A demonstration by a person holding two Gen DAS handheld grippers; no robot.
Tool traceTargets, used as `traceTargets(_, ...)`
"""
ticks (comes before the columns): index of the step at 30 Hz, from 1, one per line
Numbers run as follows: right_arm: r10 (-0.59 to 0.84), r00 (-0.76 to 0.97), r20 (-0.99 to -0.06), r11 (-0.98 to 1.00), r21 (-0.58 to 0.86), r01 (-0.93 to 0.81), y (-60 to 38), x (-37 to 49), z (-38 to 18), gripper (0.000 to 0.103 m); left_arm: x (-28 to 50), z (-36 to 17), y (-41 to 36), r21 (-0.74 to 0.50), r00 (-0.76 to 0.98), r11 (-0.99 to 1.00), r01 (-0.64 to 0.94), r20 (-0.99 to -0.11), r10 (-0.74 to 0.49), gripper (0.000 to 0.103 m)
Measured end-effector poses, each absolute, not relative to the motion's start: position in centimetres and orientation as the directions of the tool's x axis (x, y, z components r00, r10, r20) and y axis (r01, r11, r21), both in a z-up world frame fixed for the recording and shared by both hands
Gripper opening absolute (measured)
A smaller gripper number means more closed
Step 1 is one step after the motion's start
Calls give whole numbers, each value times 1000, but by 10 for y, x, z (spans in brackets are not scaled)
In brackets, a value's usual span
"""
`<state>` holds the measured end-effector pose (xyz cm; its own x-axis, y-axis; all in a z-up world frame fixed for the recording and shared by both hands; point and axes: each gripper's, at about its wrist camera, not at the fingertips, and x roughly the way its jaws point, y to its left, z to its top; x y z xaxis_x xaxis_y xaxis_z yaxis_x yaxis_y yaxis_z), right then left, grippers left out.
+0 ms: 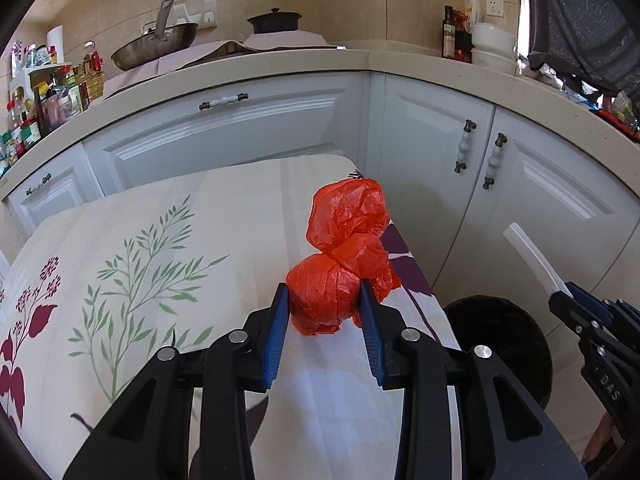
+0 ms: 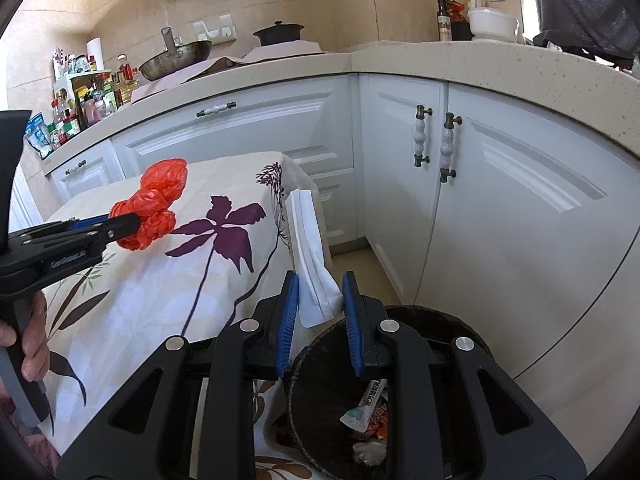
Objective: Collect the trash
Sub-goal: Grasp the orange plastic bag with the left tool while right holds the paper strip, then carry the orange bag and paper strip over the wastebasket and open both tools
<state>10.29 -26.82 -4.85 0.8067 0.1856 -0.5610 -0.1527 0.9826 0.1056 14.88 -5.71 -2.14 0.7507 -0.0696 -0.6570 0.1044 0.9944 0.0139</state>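
Red plastic bag (image 1: 320, 300) sits pinched in the left gripper (image 1: 325, 300), above the floral tablecloth (image 1: 160, 240).

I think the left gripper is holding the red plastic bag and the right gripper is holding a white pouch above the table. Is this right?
Not quite. The left gripper does hold the red plastic bag, and the right gripper does hold the white pouch, but the pouch hangs above the black trash bin beside the table, not above the table. The right wrist view shows this.
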Motion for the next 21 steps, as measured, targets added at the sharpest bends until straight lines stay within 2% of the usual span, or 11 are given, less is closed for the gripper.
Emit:
traceTargets(11,143,830,-539,989,104,-102,-281,78,-34,22,114,-12,-72,-7,751,987,158,-649,-125,35)
traceTargets(21,70,845,-530,995,98,-21,-313,52,-30,22,94,-14,-116,-12,733,969,248,-652,-195,35)
